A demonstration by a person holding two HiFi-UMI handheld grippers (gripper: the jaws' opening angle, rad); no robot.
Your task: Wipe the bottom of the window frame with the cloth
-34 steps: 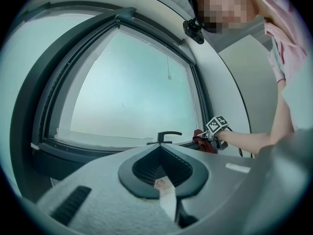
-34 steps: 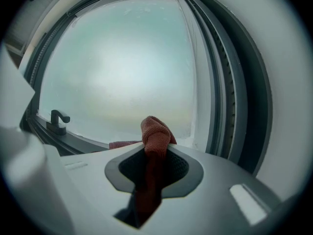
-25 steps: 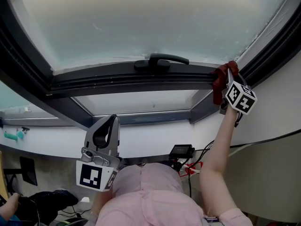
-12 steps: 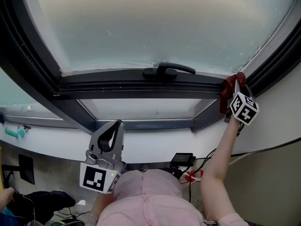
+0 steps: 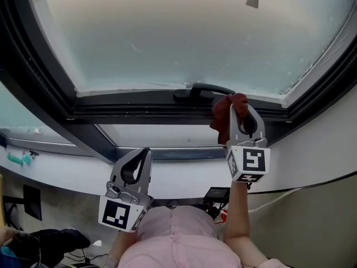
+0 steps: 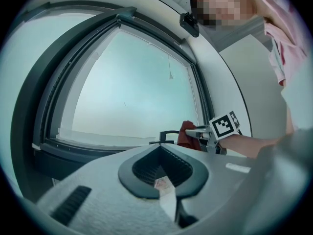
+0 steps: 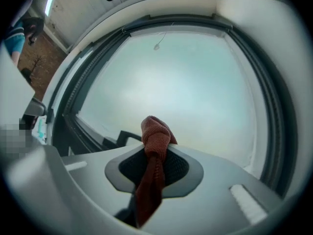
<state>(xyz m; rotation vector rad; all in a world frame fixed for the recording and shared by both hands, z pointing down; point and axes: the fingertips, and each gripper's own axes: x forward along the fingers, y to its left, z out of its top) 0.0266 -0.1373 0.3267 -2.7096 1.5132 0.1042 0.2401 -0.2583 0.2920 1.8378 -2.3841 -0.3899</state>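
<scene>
Pinching the red cloth between closed jaws, the right gripper is seemingly pressing it on the window frame; the left gripper is hanging closed, empty.

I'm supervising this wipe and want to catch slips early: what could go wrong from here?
1. The red woven cloth sits right beside the black window handle; a sweep along the dark bottom frame rail could snag it there.
2. The right gripper pinches only a bunched fold, with the tail hanging loose, so rubbing the rail might drag the cloth out.
</scene>
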